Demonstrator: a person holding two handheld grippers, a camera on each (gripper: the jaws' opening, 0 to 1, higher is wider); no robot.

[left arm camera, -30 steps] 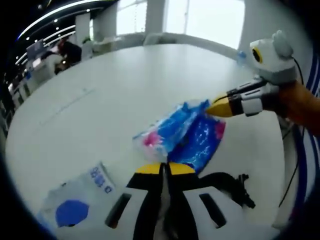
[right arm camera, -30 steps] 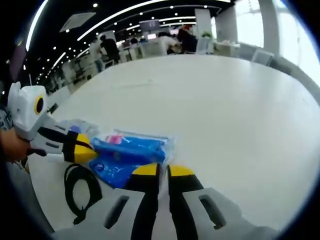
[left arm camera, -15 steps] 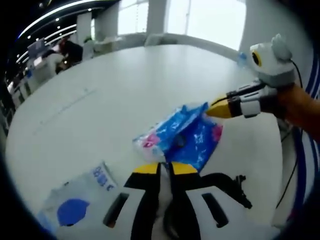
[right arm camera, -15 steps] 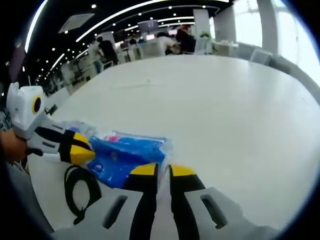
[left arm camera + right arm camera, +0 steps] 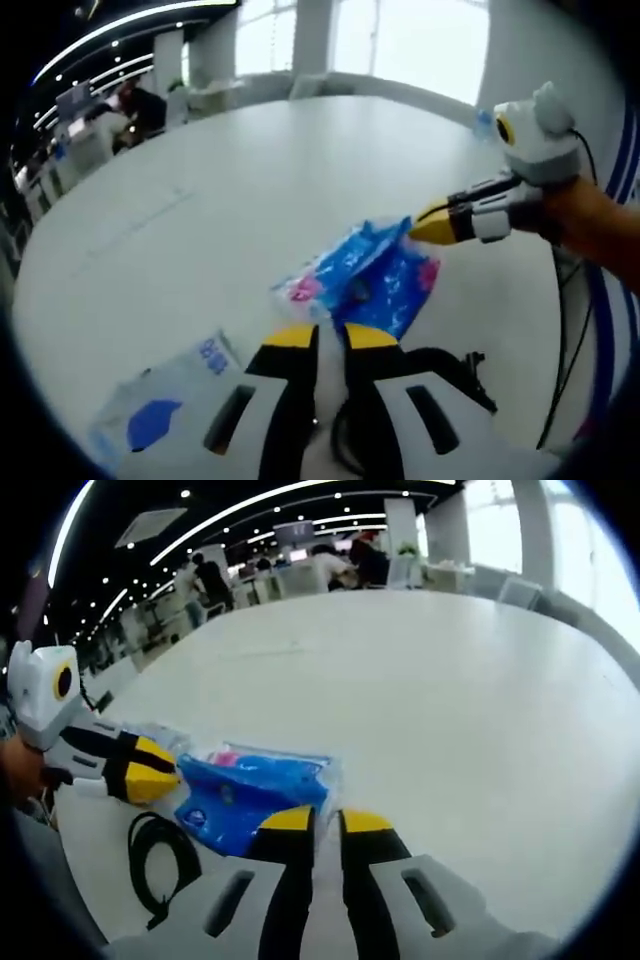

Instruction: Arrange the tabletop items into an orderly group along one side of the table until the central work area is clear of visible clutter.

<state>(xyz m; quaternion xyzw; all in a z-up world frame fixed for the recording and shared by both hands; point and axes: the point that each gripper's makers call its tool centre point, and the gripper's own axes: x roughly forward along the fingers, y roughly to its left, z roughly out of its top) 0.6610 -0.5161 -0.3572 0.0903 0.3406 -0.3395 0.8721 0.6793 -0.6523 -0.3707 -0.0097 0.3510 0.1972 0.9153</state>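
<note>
Yellow-tipped and drawn nearly together with only a thin slit between them, the jaws of the left claw point(image 5: 330, 336) hold nothing and sit just short of the blue packet point(image 5: 372, 281), which lies straight ahead of them and a little to their right on the white surface point(image 5: 220, 190). The packet's long axis runs diagonally away from this claw, its near pink-printed end just beyond the tips and its far end reaching toward the right claw point(image 5: 428, 222), which enters from the right and stands at that far corner, touching it or just beside it; I cannot tell which, nor whether it pinches the film. In the right gripper view the right claw point(image 5: 326, 821) shows its own jaws equally narrow and empty, with the same blue packet point(image 5: 248, 790) directly ahead and slightly left, and the left claw point(image 5: 152, 769) coming in at the packet's left end. Both claws look about equally near, one at each end, so by my judgement the coming move turns on sliding the packet along its length toward one edge. Beyond the packet, the left gripper view shows a white pouch with a blue dot point(image 5: 165, 405) down to the left of its jaws; the right gripper view gives the black cable point(image 5: 157, 865) as a plain coiled loop lying left of its jaws, and people at desks far behind.
</note>
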